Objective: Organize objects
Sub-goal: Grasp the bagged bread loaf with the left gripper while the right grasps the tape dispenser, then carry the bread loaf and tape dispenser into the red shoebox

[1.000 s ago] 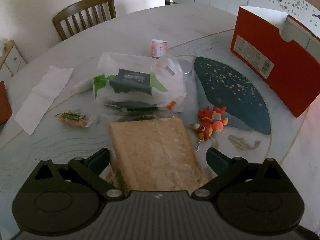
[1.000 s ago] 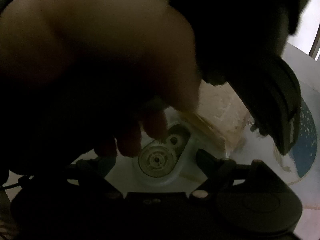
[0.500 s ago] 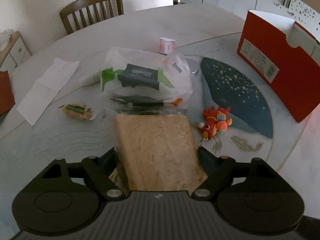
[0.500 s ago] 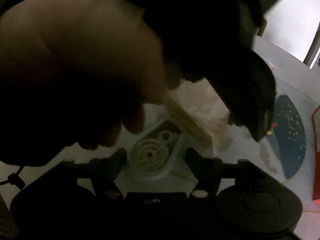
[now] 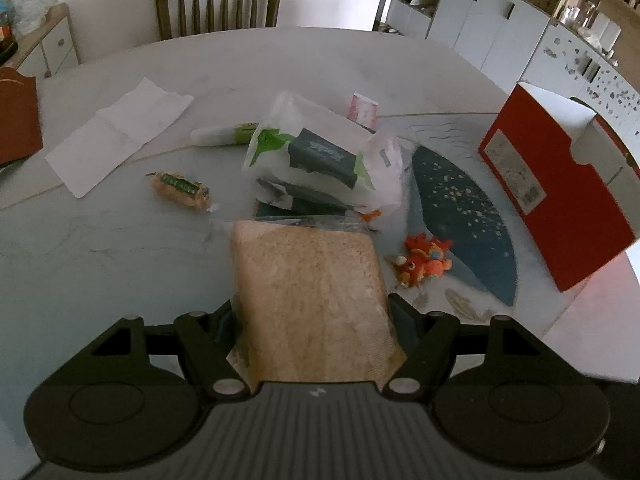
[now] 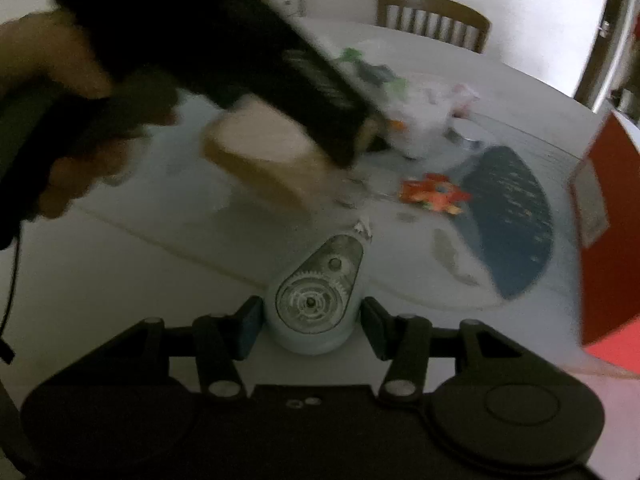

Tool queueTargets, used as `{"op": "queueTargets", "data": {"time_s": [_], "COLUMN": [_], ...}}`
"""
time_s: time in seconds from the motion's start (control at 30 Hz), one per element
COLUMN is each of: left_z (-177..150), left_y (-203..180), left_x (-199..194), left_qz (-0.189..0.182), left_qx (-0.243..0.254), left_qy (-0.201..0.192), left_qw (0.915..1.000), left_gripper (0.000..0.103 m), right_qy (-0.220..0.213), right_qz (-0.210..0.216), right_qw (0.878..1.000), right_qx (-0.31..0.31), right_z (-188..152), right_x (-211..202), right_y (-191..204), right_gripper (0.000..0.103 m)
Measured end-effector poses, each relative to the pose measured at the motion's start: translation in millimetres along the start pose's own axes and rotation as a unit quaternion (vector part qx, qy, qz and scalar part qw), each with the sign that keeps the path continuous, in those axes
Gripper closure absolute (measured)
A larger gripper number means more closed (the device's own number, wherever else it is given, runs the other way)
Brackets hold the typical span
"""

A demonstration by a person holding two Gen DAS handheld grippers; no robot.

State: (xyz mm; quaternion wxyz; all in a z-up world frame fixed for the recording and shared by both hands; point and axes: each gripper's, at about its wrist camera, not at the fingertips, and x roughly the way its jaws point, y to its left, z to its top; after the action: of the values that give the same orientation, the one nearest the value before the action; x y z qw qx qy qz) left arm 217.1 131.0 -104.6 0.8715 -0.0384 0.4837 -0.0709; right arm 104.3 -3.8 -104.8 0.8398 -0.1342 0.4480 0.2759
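Note:
A slice of bread in a clear bag sticks out between the fingers of my left gripper. The jaws are closing, and both pads press on the bread's sides. In the right wrist view the same bread hangs tilted above the table, under the dark, blurred body of the left gripper and a hand. A pale blue correction tape dispenser with a see-through gear window sits between the pads of my right gripper. Those jaws are also closing, and the pads touch its sides.
On the round table lie a white plastic bag of packets, an orange plush toy, a wrapped snack, a paper napkin, a white tube and a pink cup. A red box stands at the right, a chair behind.
Both jaws have narrowed: the left onto the bread, the right onto the tape dispenser. The hand and left gripper that filled the right wrist view have moved up and left, uncovering the table.

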Motion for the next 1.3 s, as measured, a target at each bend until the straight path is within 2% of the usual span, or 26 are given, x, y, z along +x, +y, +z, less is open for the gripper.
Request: {"op": "queueTargets", "data": {"time_s": [0.07, 0.27, 0.57, 0.93, 1.3], "left_z": [-3, -11, -11, 8, 33], "left_y": [-2, -14, -49, -102, -168], "left_x": [-5, -22, -45, -62, -56], "left_qz": [-0.006, -0.019, -0.047, -0.065, -0.082], "left_qx": [-0.002, -0.002, 0.001, 0.024, 0.049], "left_qy": [0.000, -0.003, -0.011, -0.027, -0.040], "left_qw": [1.0000, 0.9998, 0.9988, 0.9972, 0.9946], "left_gripper": [0.029, 0.029, 0.029, 0.029, 0.029], "right_qy": [-0.004, -0.026, -0.072, -0.109, -0.125], "right_qz": [-0.004, -0.018, -0.031, -0.034, -0.057], "right_qw": [1.000, 0.999, 0.995, 0.990, 0.987], "right_qx": [0.010, 0.033, 0.064, 0.080, 0.086], "right_z": [-10, -12, -15, -10, -17], "right_x": [-13, -23, -76, -125, -143], "right_y": [-24, -39, -78, -127, -183], "right_gripper": [0.051, 0.051, 0.051, 0.051, 0.051]}}
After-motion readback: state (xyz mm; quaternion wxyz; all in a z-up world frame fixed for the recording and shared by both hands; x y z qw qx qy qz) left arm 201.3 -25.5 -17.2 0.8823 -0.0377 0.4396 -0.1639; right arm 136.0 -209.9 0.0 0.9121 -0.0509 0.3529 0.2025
